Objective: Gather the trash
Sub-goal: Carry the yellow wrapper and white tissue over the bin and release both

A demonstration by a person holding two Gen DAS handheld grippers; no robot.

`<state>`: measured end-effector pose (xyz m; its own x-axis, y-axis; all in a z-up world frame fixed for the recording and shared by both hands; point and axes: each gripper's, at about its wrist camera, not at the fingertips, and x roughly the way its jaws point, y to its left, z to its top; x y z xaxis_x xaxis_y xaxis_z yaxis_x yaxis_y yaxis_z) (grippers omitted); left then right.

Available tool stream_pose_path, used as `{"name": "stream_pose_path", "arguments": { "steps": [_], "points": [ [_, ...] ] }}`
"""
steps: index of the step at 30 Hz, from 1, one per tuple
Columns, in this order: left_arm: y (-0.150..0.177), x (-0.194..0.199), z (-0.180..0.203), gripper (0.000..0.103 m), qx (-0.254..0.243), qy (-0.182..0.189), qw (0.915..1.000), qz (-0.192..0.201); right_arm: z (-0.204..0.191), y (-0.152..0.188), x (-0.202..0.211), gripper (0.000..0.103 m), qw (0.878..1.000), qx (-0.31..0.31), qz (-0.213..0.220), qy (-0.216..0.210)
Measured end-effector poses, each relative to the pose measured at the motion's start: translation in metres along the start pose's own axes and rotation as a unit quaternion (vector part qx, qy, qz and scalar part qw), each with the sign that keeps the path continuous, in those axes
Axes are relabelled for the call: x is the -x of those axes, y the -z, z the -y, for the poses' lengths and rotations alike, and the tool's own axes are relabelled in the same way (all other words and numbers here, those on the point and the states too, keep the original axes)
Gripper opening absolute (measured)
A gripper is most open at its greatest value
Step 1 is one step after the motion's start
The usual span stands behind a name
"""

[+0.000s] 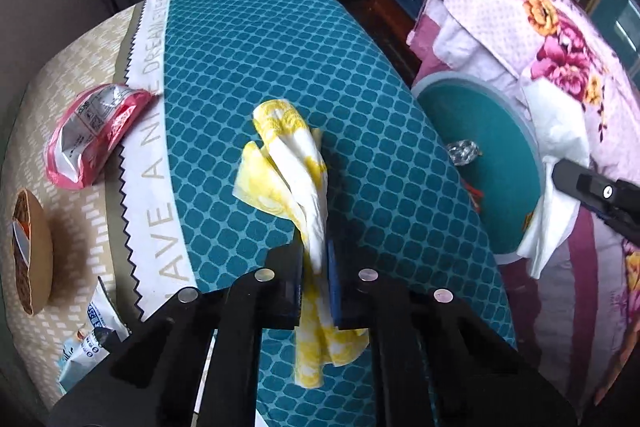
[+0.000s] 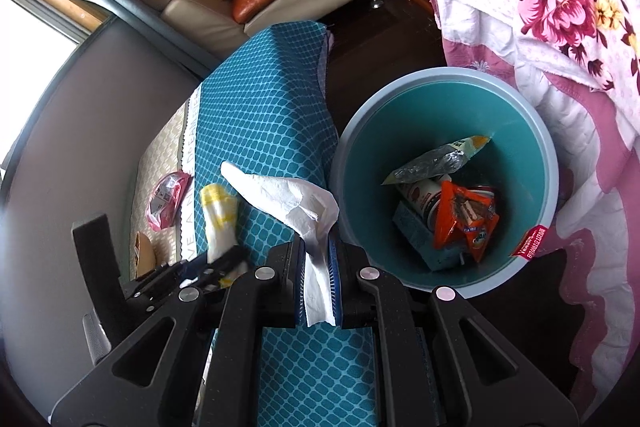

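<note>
Carrying two pieces of tissue at once, we are working beside the teal bin, which is standing on the floor to the right of the cloth-covered table, presumably so trash can go straight off the edge into it.

Left gripper: jaws are pressing together on the yellow-printed napkin. The napkin is running up between the pads, its crumpled end fanning out ahead of the fingertips and a tail hanging below them. We cannot tell whether its far end is touching the table or riding just above it.

Right gripper: jaws are pinching the white tissue, which is sticking out ahead and to the left of the fingertips, with a strip trailing back between the pads. The bin is lying just ahead and right of this gripper; the tissue is not yet over the opening.

Inside the bin we are seeing an orange snack wrapper, a silver pouch and a cup, so collection looks partly done.

Left of the left gripper, still on the table: a pink wrapper, a brown paper piece and a blue-and-white packet. We are judging those to be the remaining trash.
</note>
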<state>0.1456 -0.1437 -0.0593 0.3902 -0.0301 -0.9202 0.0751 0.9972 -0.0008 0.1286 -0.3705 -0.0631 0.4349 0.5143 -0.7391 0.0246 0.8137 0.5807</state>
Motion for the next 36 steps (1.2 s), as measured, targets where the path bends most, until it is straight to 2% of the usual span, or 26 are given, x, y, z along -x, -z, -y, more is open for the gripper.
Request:
{"name": "stream_pose_path", "arguments": {
  "steps": [5,11,15,24,33,35,36],
  "points": [
    [-0.009,0.021,0.004,0.010,0.003,0.052,0.9985,0.018,0.013,-0.005,0.009,0.010,1.000,-0.009,0.013,0.000],
    [-0.025,0.034,0.045,0.010,-0.043,0.104,0.9932,0.030,0.028,-0.012,0.028,0.010,0.999,-0.024,0.044,0.009],
    [-0.035,0.030,0.079,0.010,-0.075,0.133,0.9878,0.029,0.040,-0.018,0.046,0.010,0.997,-0.036,0.068,0.026],
    [-0.041,0.007,0.113,0.010,-0.100,0.153,0.9832,0.008,0.060,-0.035,0.057,0.010,0.994,-0.055,0.079,0.045],
    [-0.048,-0.006,0.109,0.012,-0.095,0.157,0.9830,-0.005,0.065,-0.043,0.053,0.010,0.994,-0.054,0.070,0.059],
    [-0.050,-0.007,0.107,0.018,-0.093,0.156,0.9834,-0.004,0.064,-0.043,0.051,0.010,0.994,-0.054,0.070,0.062],
    [-0.050,-0.008,0.107,0.029,-0.092,0.154,0.9838,-0.003,0.063,-0.044,0.050,0.010,0.994,-0.054,0.069,0.064]
  ]
}}
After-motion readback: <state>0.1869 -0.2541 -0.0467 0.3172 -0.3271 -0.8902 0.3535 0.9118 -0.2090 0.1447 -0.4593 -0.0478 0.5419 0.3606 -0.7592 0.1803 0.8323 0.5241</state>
